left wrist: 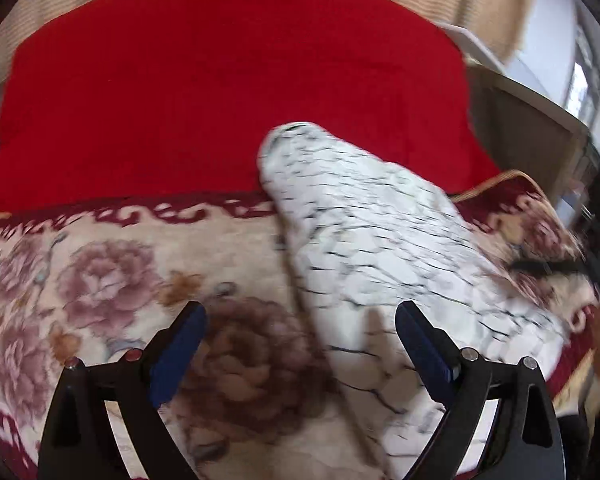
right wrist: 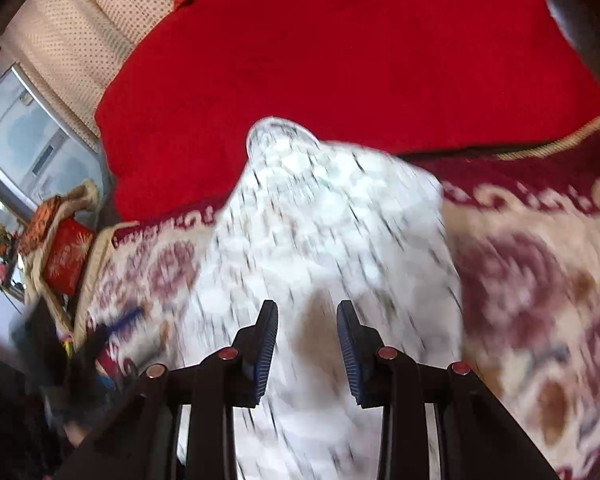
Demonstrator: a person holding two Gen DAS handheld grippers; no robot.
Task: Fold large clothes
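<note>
A floral blanket and a red cover spread over the bed. The white patterned garment runs lengthwise away from the right gripper, directly under its half-open, empty fingers; the left gripper, wide open and empty, sits beside it.

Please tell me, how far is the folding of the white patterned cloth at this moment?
Done: the white patterned garment looks gathered into a long narrow strip on the floral cover, reaching toward the red blanket. In hand: nothing; the left gripper and the right gripper are both open above the cloth. Left: probably folding the strip shorter, though blur hides its layers.
</note>
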